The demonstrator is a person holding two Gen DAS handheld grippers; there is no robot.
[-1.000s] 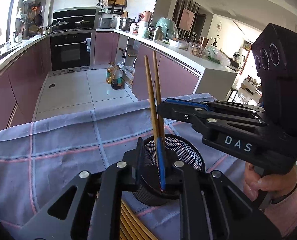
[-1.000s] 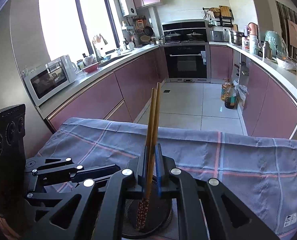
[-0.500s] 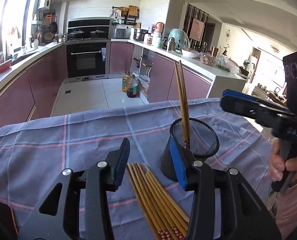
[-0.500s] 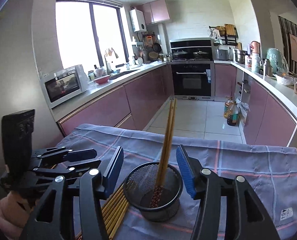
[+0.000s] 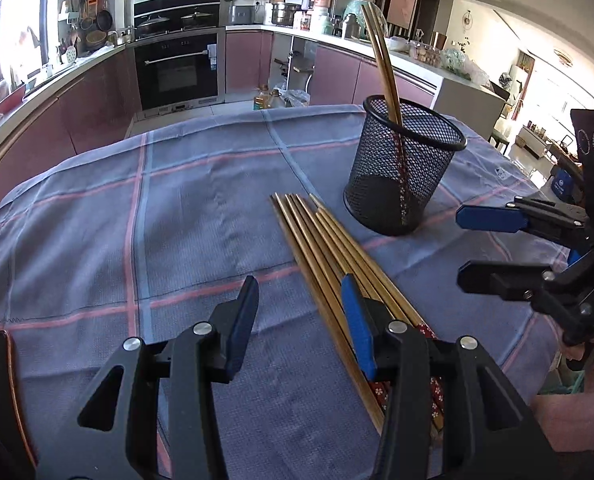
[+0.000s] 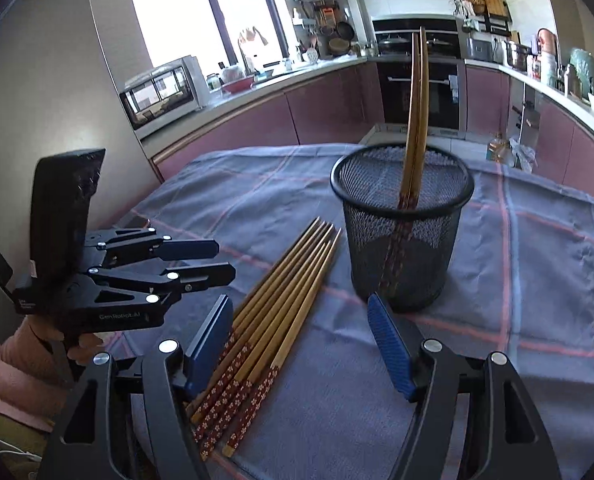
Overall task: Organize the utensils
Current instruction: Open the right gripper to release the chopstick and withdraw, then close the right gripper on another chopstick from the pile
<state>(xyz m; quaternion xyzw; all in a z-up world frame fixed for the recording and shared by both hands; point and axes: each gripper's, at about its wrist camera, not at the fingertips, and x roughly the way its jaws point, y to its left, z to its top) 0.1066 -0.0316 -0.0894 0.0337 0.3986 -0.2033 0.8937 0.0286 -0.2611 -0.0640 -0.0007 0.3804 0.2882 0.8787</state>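
Chopsticks [image 6: 415, 128] now released in mesh cup [image 6: 403, 236], both claws opened, empty, pulled back

Two chopsticks [image 6: 416, 120] upright in mesh cup [image 6: 401, 248]; bundle [image 6: 273, 304] beside.

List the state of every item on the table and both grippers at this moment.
Mesh cup: upright on the cloth.
Chopsticks in cup: two, standing, leaning on the rim.
Loose chopsticks: bundle lying flat beside the cup.
Left gripper: open, empty, jaws just opened.
Right gripper: open, empty, jaws just opened.
Tablecloth: spread flat.
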